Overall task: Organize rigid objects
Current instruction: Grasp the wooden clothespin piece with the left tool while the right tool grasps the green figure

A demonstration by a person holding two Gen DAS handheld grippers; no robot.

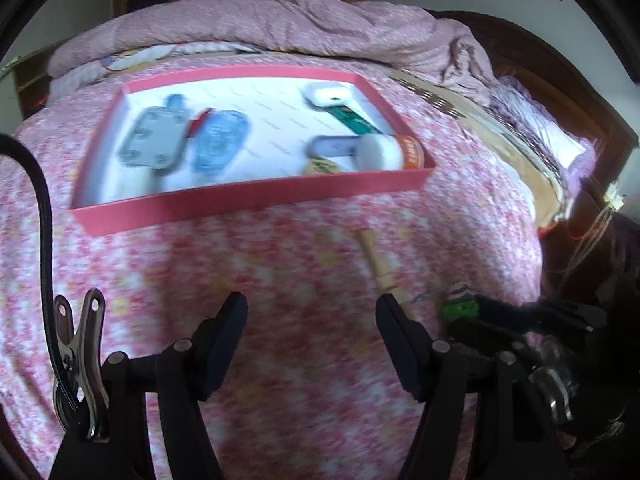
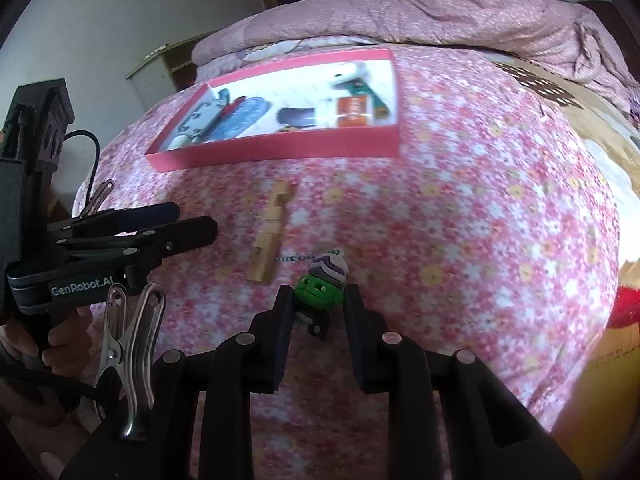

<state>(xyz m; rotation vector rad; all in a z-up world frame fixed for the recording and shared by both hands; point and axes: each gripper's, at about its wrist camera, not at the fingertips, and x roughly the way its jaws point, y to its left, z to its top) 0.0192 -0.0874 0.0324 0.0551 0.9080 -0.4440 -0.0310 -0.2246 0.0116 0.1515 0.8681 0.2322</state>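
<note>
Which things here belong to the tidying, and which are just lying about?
Job: pink box with items already inside, wooden piece on the bedspread, green figure between the right gripper fingers.
Lying about: quilt, cardboard, metal clip.

Both fisheye views sit low over a bed [image 1: 280, 248] with a pink floral cover, each looking forward past its own tongs. The left view faces the pink box [image 1: 248, 196] nearby. The right view looks from farther back. Both share the box [image 2: 280, 148] and wooden clothespin [image 2: 270, 236].
</note>
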